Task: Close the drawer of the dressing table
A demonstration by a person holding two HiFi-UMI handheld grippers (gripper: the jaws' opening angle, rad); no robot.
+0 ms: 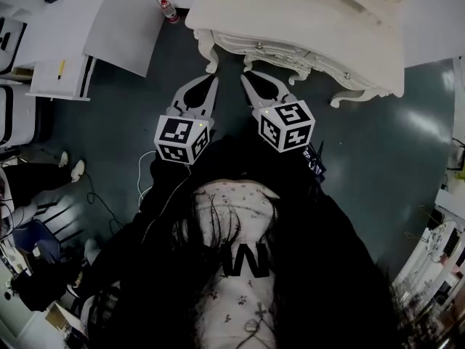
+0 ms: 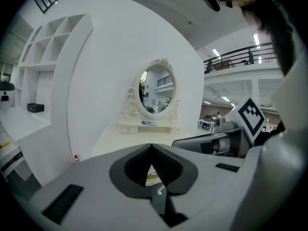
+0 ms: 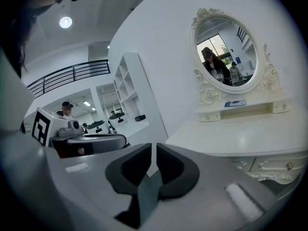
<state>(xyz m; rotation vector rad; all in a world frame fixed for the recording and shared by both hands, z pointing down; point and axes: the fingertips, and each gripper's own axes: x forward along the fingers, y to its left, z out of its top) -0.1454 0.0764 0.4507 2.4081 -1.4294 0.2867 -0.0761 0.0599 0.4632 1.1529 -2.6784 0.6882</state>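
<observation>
The cream dressing table (image 1: 305, 13) stands at the top of the head view, its carved front facing me. A drawer front with a small knob (image 1: 259, 46) sits just beyond both grippers, and from here it looks about level with the table's front. My left gripper (image 1: 211, 80) points at the table's left leg and is shut with nothing in it. My right gripper (image 1: 247, 75) hangs beside it, just short of the knob. It is also shut and holds nothing. The oval mirror (image 3: 226, 54) rises over the tabletop (image 3: 240, 138), with drawer fronts (image 3: 272, 165) below. My left gripper (image 2: 152, 147) and right gripper (image 3: 154, 146) show their pads together.
A red-capped bottle (image 1: 168, 9) stands on the dark floor by the table's left leg. White desks and shelf units (image 1: 58, 35) fill the upper left, and open shelving (image 2: 43, 57) lines the curved white wall. A cable (image 1: 145, 173) and someone's shoes (image 1: 73, 169) lie to my left.
</observation>
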